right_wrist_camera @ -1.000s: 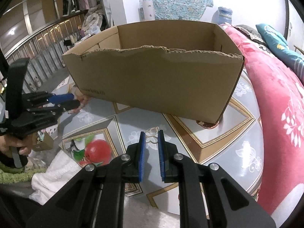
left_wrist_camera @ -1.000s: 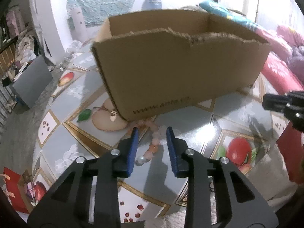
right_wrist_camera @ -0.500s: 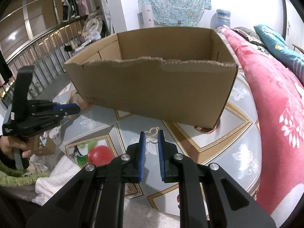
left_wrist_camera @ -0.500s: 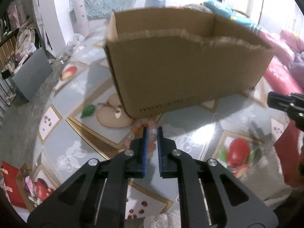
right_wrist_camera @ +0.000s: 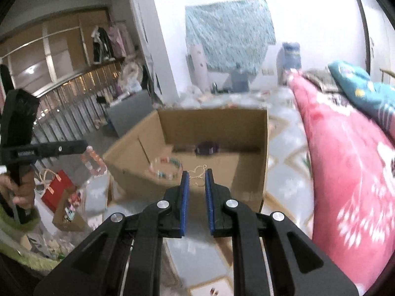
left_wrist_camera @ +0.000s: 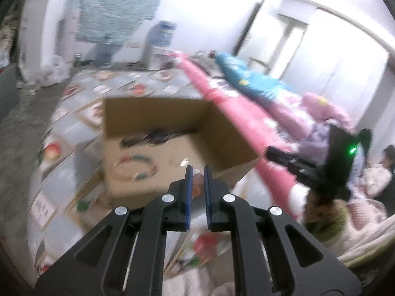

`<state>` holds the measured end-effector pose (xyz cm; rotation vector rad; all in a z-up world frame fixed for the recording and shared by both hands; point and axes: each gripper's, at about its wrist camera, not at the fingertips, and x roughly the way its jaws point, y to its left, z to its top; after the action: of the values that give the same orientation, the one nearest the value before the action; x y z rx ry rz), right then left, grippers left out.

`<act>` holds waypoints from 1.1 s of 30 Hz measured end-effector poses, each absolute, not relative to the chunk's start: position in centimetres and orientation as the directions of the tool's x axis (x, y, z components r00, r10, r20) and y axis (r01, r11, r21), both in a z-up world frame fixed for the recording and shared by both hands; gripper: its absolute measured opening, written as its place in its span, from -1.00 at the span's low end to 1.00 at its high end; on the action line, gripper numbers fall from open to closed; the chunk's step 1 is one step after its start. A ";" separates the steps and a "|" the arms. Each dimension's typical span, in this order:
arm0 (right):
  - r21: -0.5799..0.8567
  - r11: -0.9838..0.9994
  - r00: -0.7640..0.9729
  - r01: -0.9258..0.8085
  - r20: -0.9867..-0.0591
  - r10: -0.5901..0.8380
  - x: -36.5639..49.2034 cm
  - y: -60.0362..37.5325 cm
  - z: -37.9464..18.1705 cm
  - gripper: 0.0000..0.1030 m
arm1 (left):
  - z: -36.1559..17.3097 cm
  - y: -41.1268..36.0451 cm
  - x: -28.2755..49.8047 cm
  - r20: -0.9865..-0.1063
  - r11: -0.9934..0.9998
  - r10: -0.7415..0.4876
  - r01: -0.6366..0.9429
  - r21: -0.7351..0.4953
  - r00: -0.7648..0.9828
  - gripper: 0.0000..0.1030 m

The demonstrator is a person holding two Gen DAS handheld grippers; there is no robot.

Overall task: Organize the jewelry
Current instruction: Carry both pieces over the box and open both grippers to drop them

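Cardboard box (right_wrist_camera: 197, 148) stands open-topped on the patterned bench (right_wrist_camera: 284, 148), and everything here is placed against it. The left gripper (left_wrist_camera: 196, 180) is pinched narrow on a pink bead bracelet (left_wrist_camera: 196, 185), whose beads show between the blue pads at the box's near rim; in the right wrist view the same bracelet (right_wrist_camera: 95, 160) hangs in a loop from the gripper tips, to the left of the box and clear of the bench. The right gripper (right_wrist_camera: 196, 180) is likewise nearly closed, clamped on a thin gold chain (right_wrist_camera: 197, 172) that sits between its pads in front of the box's near wall. Inside the box, a multicoloured bead bracelet (right_wrist_camera: 164, 170) lies on the floor toward the left side, and a dark purple bracelet (right_wrist_camera: 207, 148) rests against the far wall. To the right of the box runs a pink flowered blanket (right_wrist_camera: 345, 172). Left of the box and lower down sits a small red gift bag (right_wrist_camera: 56, 190), beside a person's hand (right_wrist_camera: 19, 190) wrapped round the left gripper's handle.
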<state>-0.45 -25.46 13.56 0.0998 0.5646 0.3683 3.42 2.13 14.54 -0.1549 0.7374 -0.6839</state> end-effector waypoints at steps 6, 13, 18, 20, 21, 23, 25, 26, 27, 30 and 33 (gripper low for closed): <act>0.125 0.910 0.716 -0.396 -0.578 0.390 4.5 -24.7 14.2 -0.74 | 15.9 -3.1 10.9 -0.628 0.738 -0.640 0.582 -0.341 0.443 -0.84; 0.027 0.861 0.558 -0.507 -0.751 0.352 10.0 -21.7 11.5 -0.74 | 10.6 -9.2 21.6 -0.781 0.748 -0.577 0.540 -0.386 0.240 -0.84; -0.036 0.819 0.466 -0.572 -0.836 0.289 11.7 -19.8 9.3 -0.74 | 7.2 -13.1 25.4 -0.834 0.743 -0.535 0.546 -0.387 0.137 -0.84; -0.052 0.808 0.448 -0.586 -0.852 0.270 11.8 -19.7 8.8 -0.71 | 6.1 -14.3 26.1 -0.845 0.736 -0.524 0.556 -0.386 0.107 -0.84; -0.059 0.810 0.452 -0.583 -0.852 0.263 11.7 -19.8 8.8 -0.67 | 5.6 -14.9 26.4 -0.851 0.736 -0.517 0.555 -0.387 0.093 -0.84; -0.051 0.815 0.462 -0.578 -0.843 0.276 11.4 -20.5 9.2 -0.48 | 4.9 -15.7 26.8 -0.857 0.732 -0.511 0.558 -0.391 0.070 -0.84; -0.039 0.829 0.484 -0.558 -0.826 0.287 11.1 -21.4 9.8 -0.47 | 4.2 -16.3 27.1 -0.857 0.726 -0.513 0.552 -0.409 0.041 -0.84; -0.031 0.838 0.497 -0.545 -0.817 0.294 10.7 -21.9 10.2 -0.47 | 4.0 -16.5 27.2 -0.858 0.724 -0.513 0.552 -0.413 0.033 -0.84; -0.025 0.842 0.503 -0.539 -0.811 0.299 10.6 -22.2 10.4 -0.47 | 3.9 -16.8 27.3 -0.859 0.721 -0.511 0.558 -0.410 0.030 -0.84; -0.009 0.861 0.527 -0.509 -0.794 0.304 10.0 -23.3 11.3 -0.47 | 3.5 -17.4 27.4 -0.854 0.710 -0.521 0.558 -0.429 0.006 -0.84; 0.012 0.877 0.547 -0.481 -0.777 0.311 9.4 -24.4 11.9 -0.47 | 3.3 -18.1 27.2 -0.853 0.700 -0.521 0.571 -0.428 -0.001 -0.84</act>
<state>9.38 -24.38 11.94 -0.2121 0.8743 0.4732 27.23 -18.09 3.33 0.0470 1.3167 -0.8592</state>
